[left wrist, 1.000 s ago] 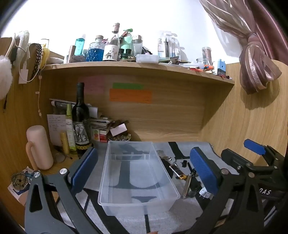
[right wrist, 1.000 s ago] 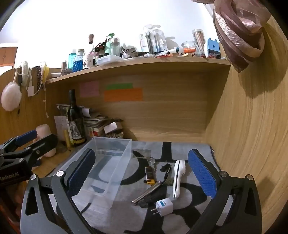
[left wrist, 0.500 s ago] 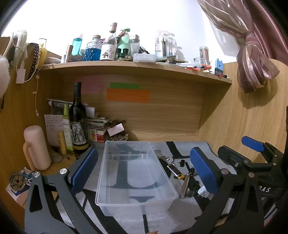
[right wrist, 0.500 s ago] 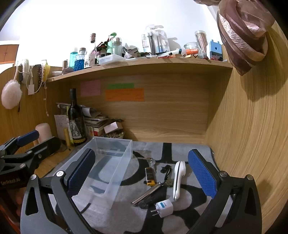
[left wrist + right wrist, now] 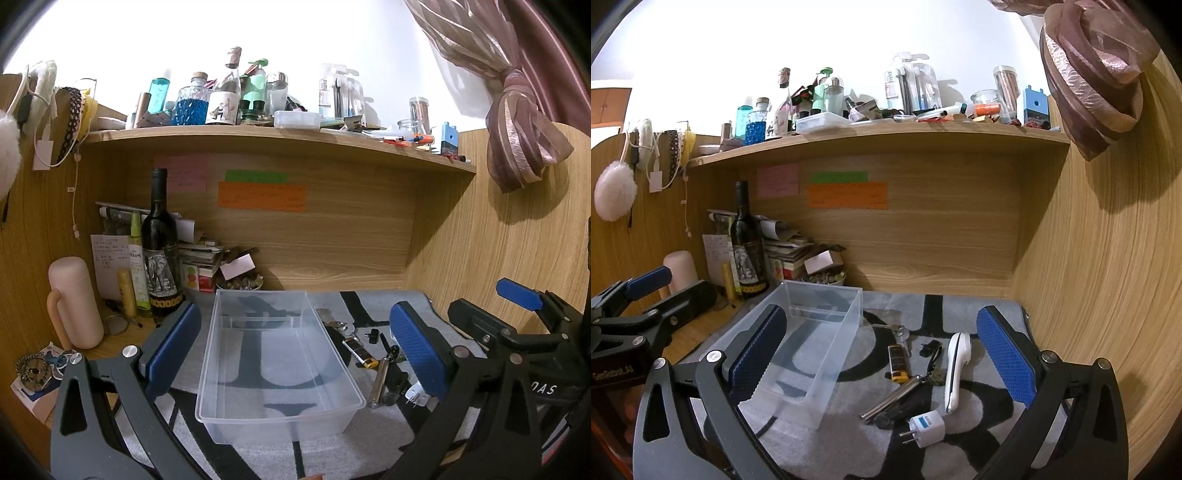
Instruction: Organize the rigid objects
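Now, taking the clear plastic bin (image 5: 280,365) as the landmark:

Left gripper (image 5: 295,343): held above the mat, fingers spread wide to either side of the bin, nothing between the blue pads (image 5: 173,347).

Right gripper (image 5: 882,354): held off to the bin's right, fingers wide apart and holding nothing, looking down over the loose items.

Bin: rectangular, see-through, standing upright on the grey patterned mat (image 5: 967,306), nothing inside it.

White handheld device (image 5: 956,369): lying on the mat right of the bin, well apart from it.

White plug adapter (image 5: 925,424): near the device's lower end, prongs pointing left.

Metal rods (image 5: 892,400): lying slantwise between the bin and the device.

Black-and-yellow lighter (image 5: 897,363): just right of the bin, above the rods.

Keys (image 5: 899,330): close to the bin's far right corner.

Small black clip (image 5: 929,347): between the lighter and the device.

Wine bottle (image 5: 160,251): upright behind the bin, to its left.
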The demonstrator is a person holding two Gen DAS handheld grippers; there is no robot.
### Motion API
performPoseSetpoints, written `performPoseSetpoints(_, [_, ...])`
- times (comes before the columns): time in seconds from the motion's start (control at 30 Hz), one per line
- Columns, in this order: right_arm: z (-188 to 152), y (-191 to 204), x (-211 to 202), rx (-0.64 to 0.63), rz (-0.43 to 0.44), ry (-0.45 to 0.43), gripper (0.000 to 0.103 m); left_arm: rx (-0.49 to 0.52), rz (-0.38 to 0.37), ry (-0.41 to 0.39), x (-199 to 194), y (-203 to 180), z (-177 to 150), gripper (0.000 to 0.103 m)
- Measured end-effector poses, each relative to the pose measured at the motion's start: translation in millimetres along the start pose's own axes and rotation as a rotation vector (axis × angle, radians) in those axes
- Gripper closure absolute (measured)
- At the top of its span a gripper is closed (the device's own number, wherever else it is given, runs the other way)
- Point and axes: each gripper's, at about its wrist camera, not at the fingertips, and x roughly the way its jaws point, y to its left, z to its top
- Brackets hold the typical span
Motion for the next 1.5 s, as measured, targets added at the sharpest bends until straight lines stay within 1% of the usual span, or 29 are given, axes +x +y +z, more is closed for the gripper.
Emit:
performPoseSetpoints(0.27, [2.0, -1.3, 0.3, -0.001, -0.004, 0.0, 0.0, 0.0, -0.007, 0.004, 1.6, -0.3, 0.5, 0.0])
performPoseSetpoints(1.2, [1.9, -0.3, 1.6, 0.002, -0.001, 0.007, 0.0, -0.007, 0.002, 0.01, 6.9, 5.0, -4.7, 0.0])
performPoseSetpoints(1.5, [1.4, 1.1, 12.6, 0.008, 0.013, 0.025, 0.0, -0.01, 0.005, 0.029, 16.3, 9.7, -5.9, 0.0])
